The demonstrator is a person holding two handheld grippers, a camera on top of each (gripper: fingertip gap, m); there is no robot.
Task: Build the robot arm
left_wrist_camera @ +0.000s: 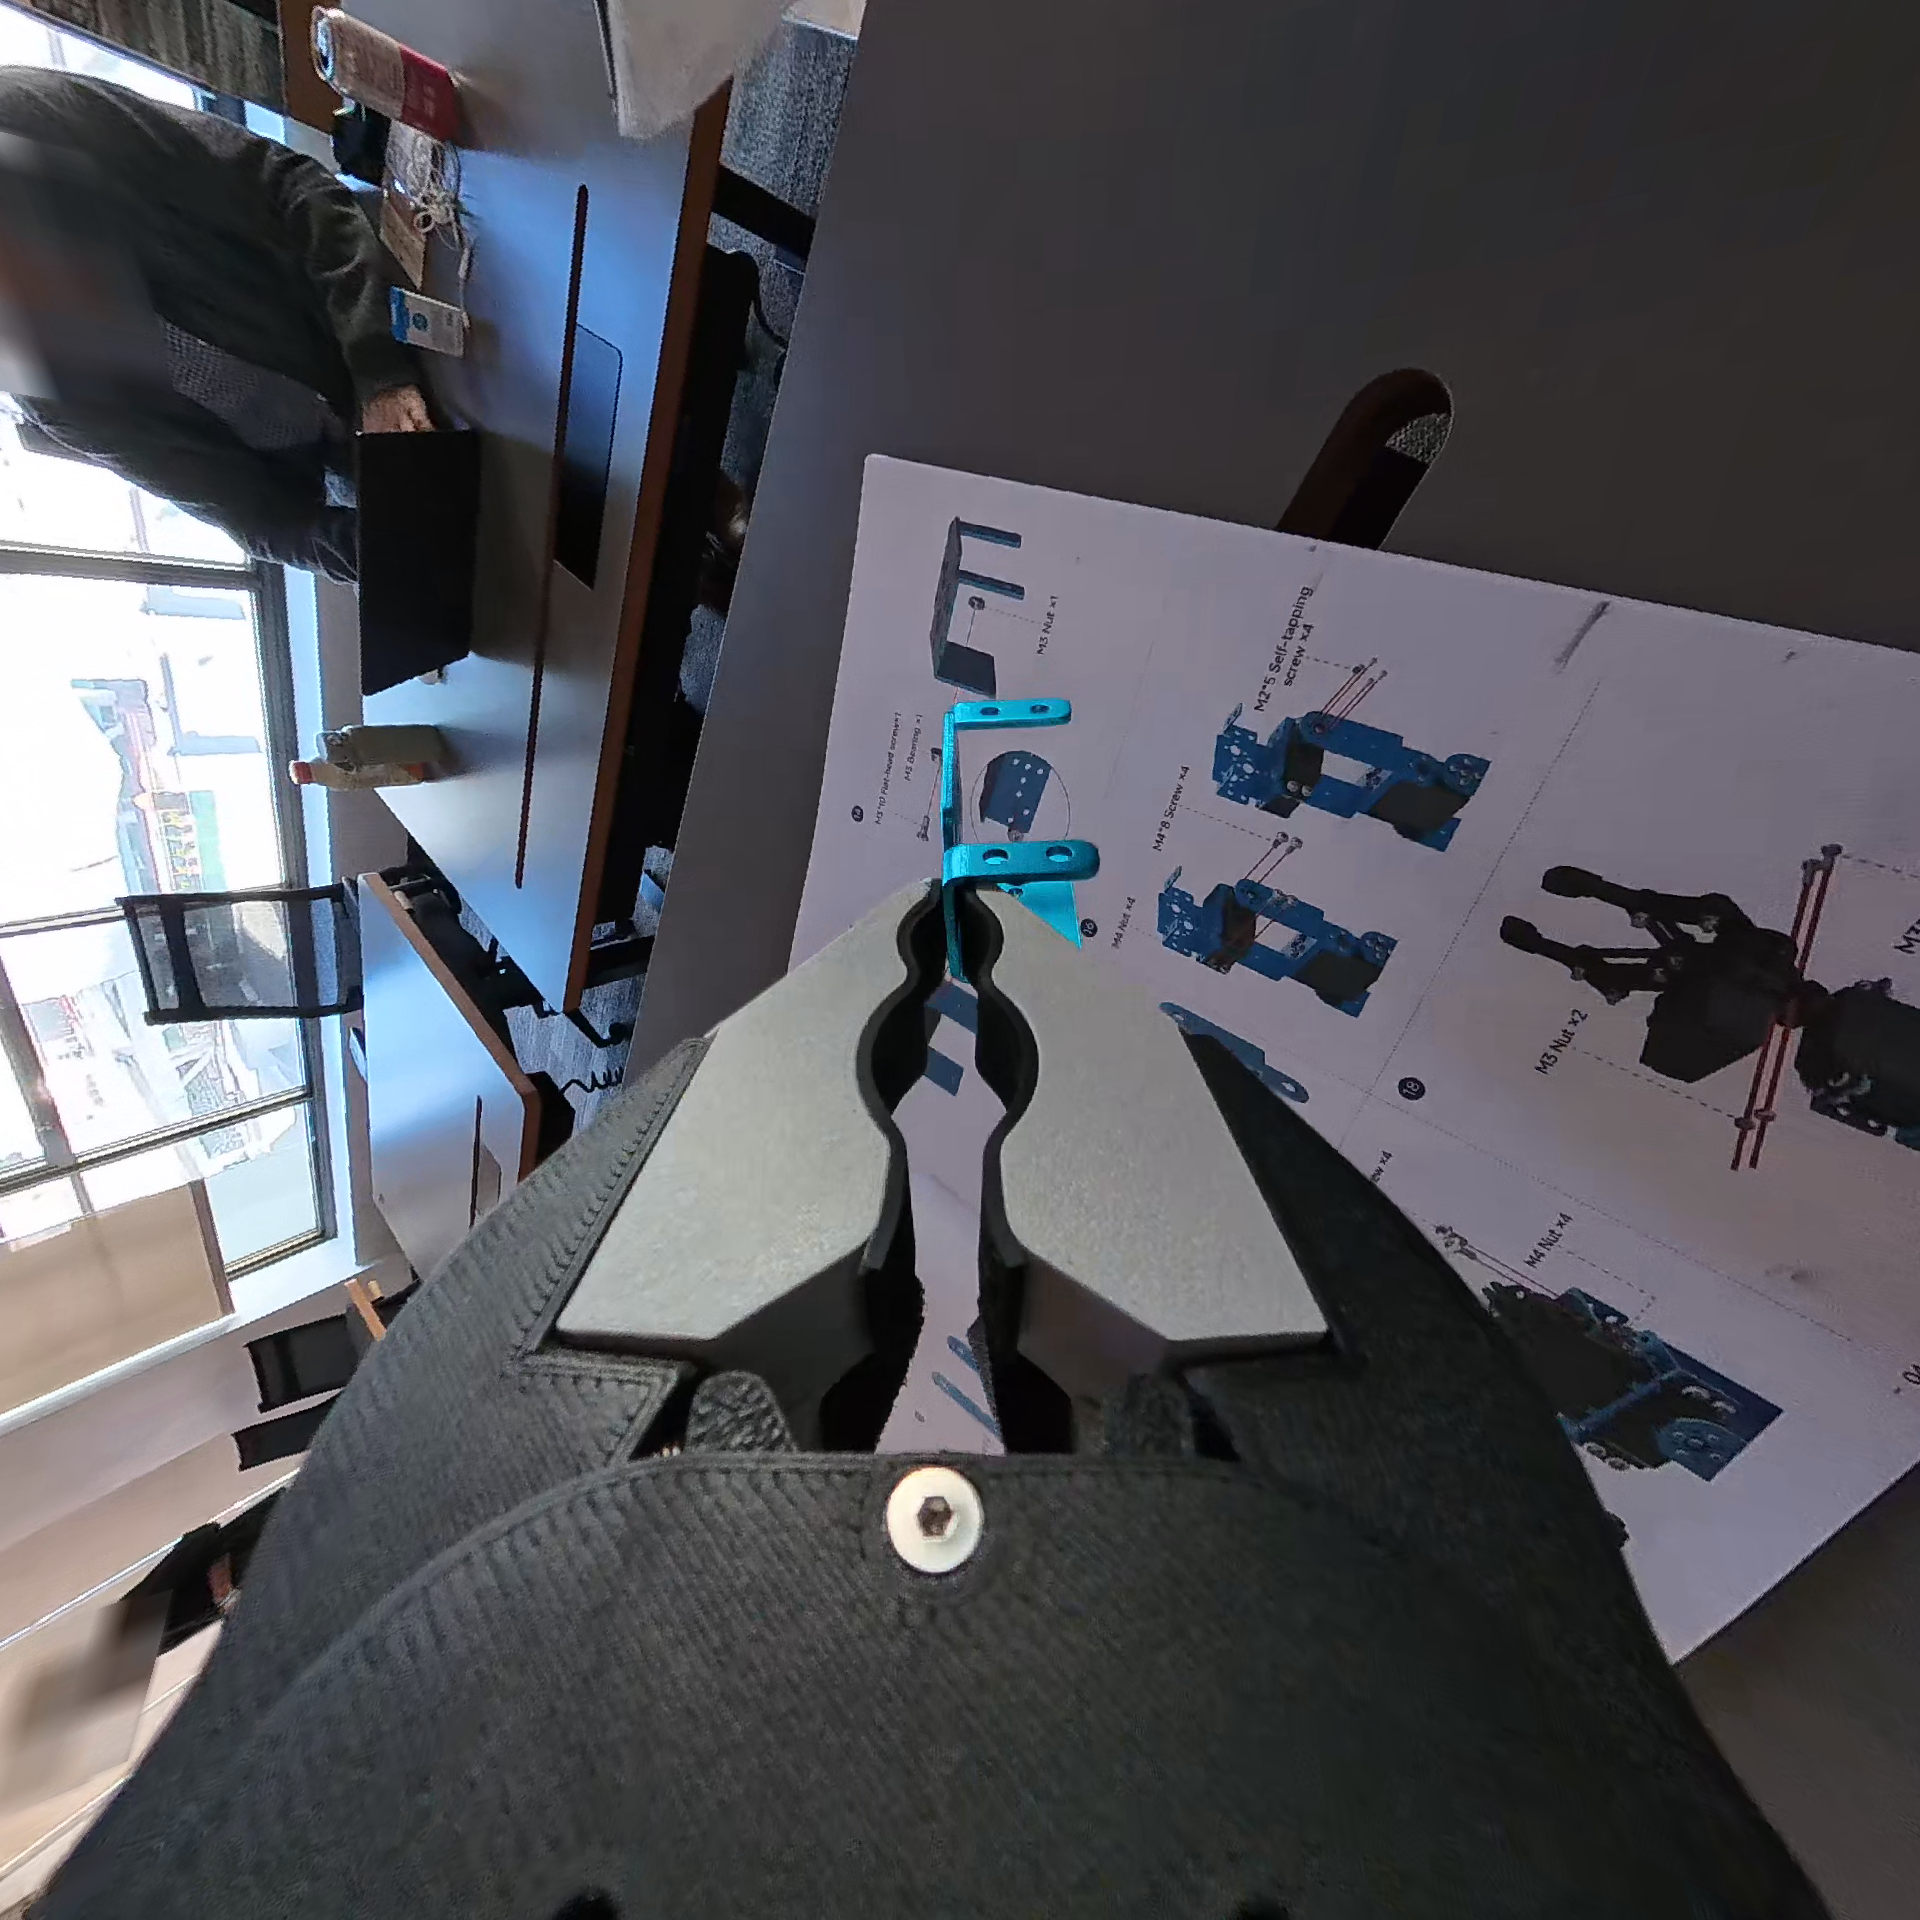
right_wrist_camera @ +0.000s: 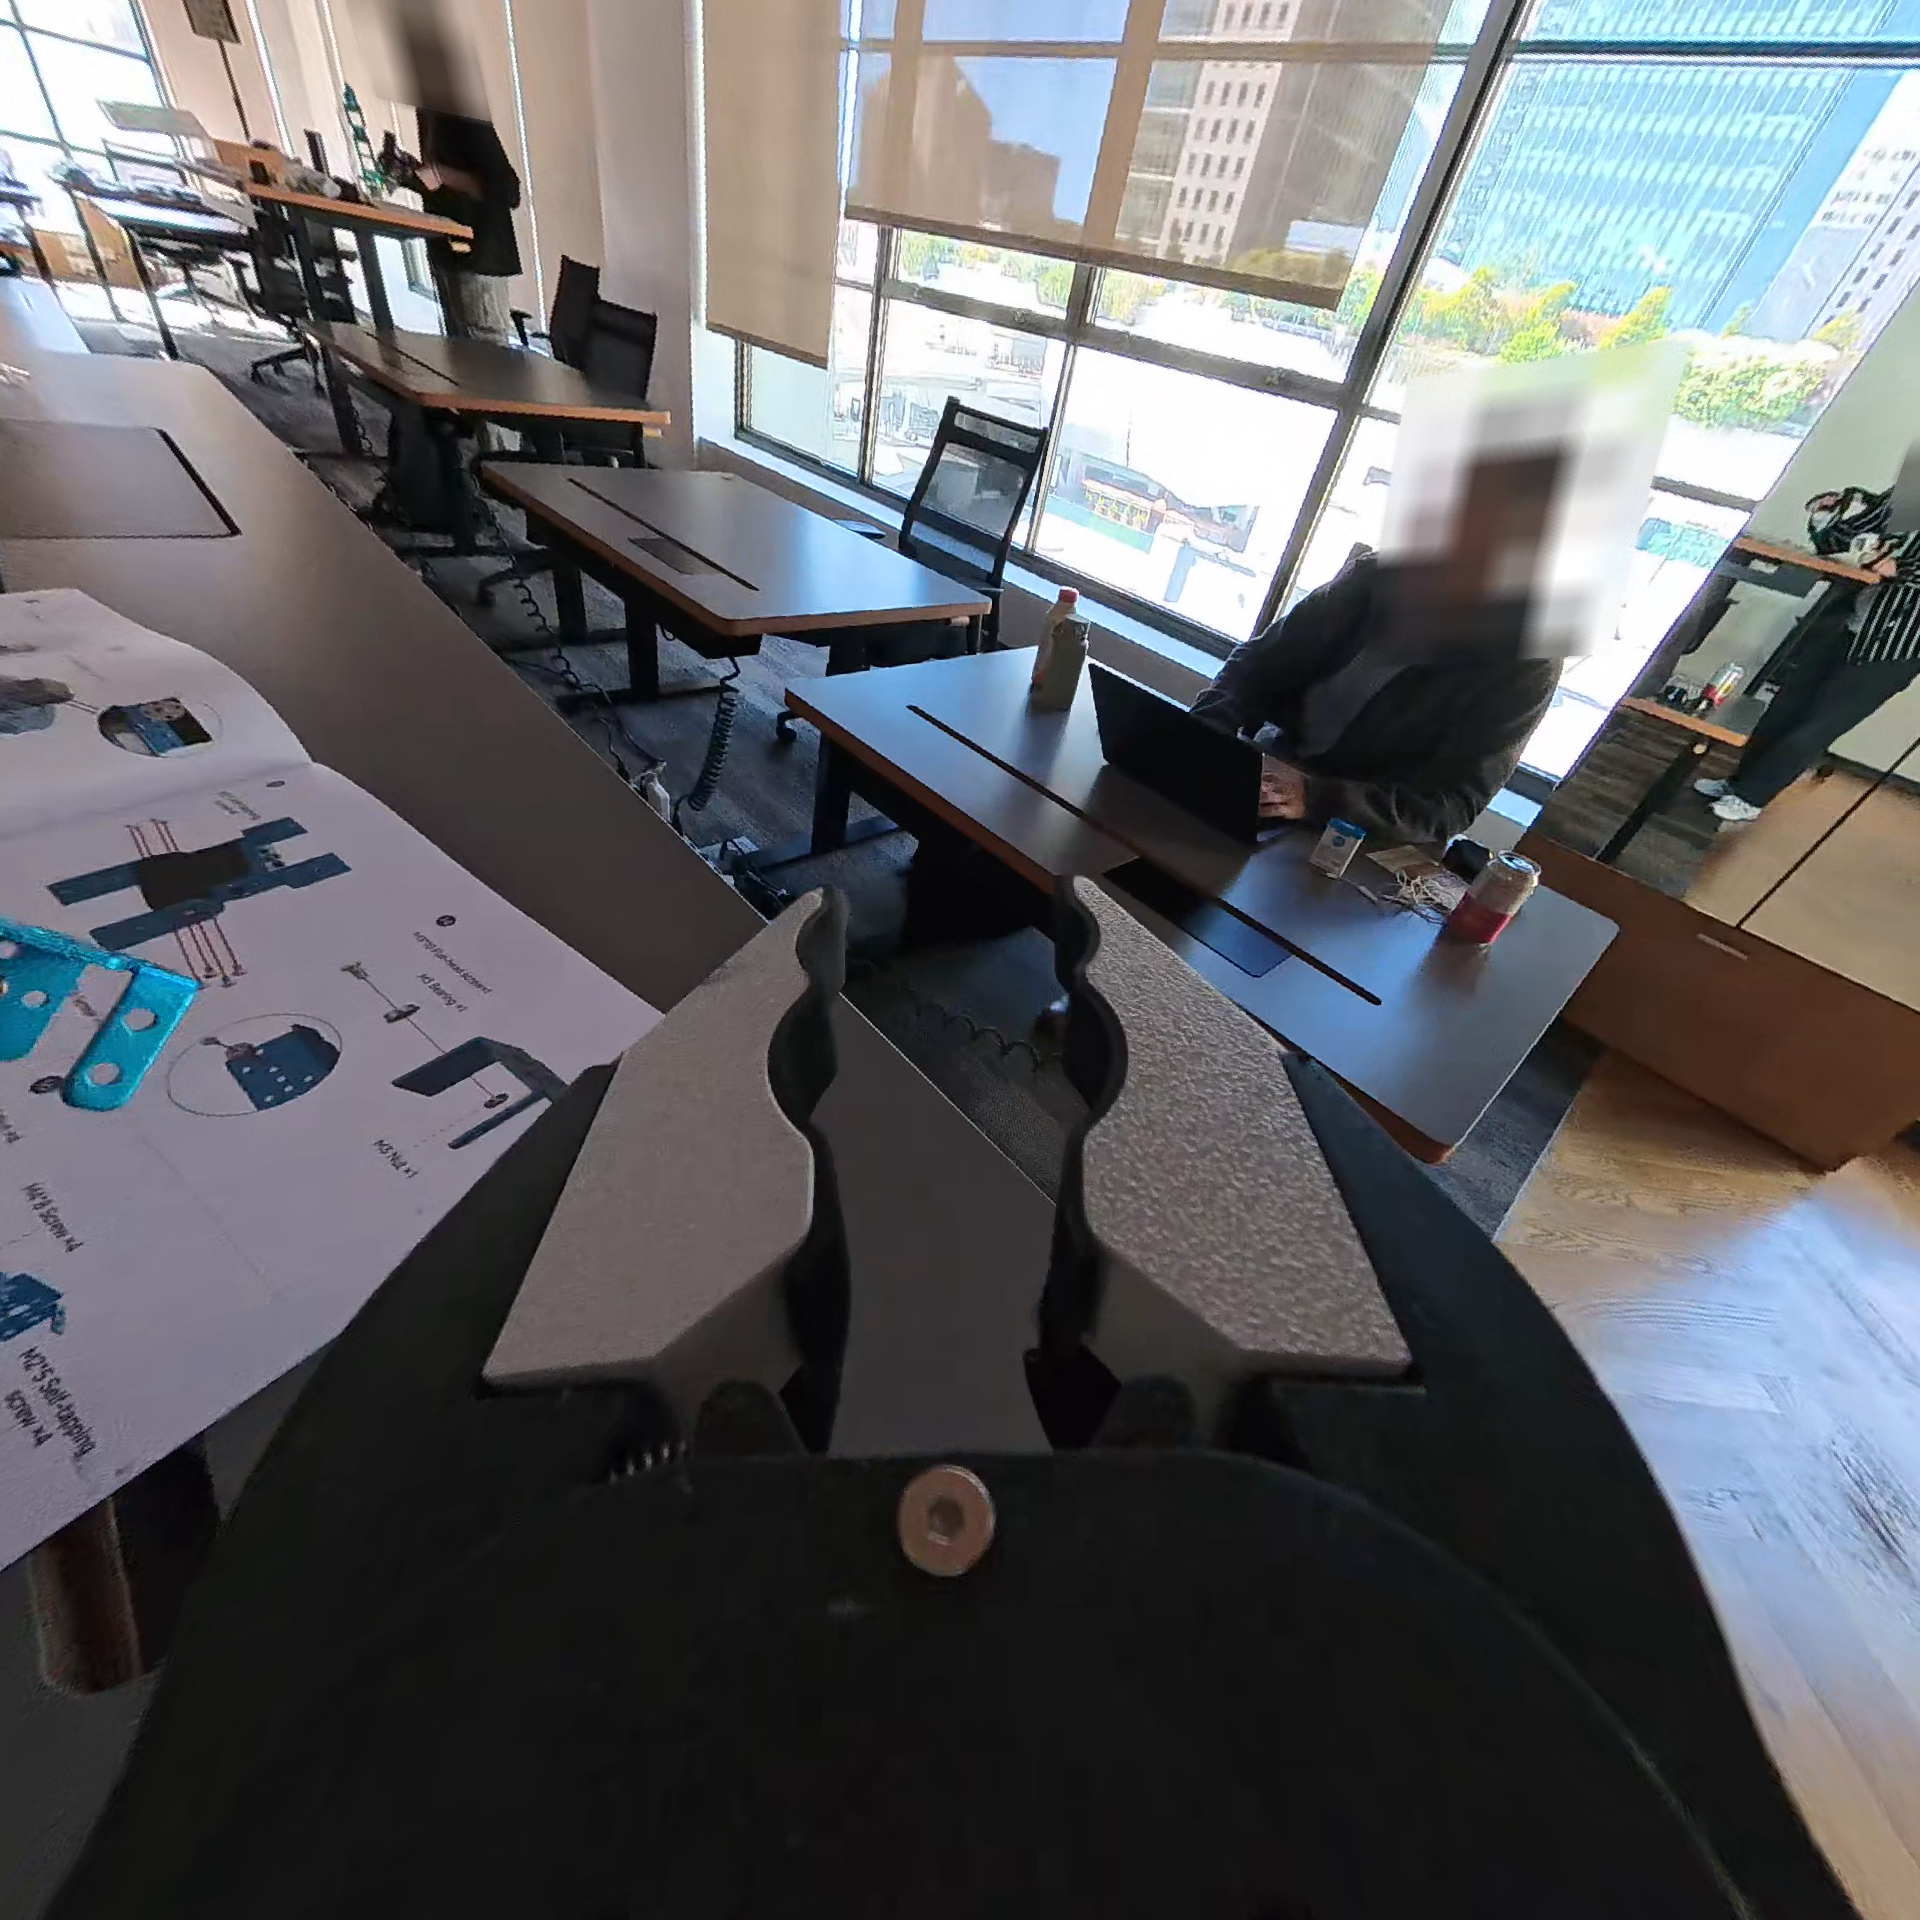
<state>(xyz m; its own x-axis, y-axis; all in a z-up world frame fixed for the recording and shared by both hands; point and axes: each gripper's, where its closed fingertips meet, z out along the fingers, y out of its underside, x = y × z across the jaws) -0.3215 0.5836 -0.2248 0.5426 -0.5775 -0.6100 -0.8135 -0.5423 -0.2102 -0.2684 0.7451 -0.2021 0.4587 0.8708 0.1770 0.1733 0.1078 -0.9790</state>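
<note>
Grey covers the big counter, the largest thing here, and it carries all the rest. A white instruction sheet lies flat on it, with drawings of blue and black parts printed all over. The sheet fills the 3 o'clock side of the left wrist view and the 9 o'clock side of the right wrist view.

Next in size are the two tools. The left hand-held gripper is clenched on a blue metal bracket. Its two dark pads pinch one thin flat edge of the bracket at the very tips. The bracket sticks out toward 12 o'clock from the tips, over the sheet. It is shaped like a U, with two short arms that have small round holes and point toward 3 o'clock. I cannot tell if it touches the paper or hangs just above it.

The right hand-held gripper is released, with a wide gap between its pads and nothing in it. It points off past the counter edge, toward other desks and the windows. In its view the blue metal bracket shows far off at 9 o'clock, well apart from these tips.

So one part is picked up and held tight. No screws, nuts or other loose parts show, and nothing is joined to the bracket, so I think any building is only at its start.
</note>
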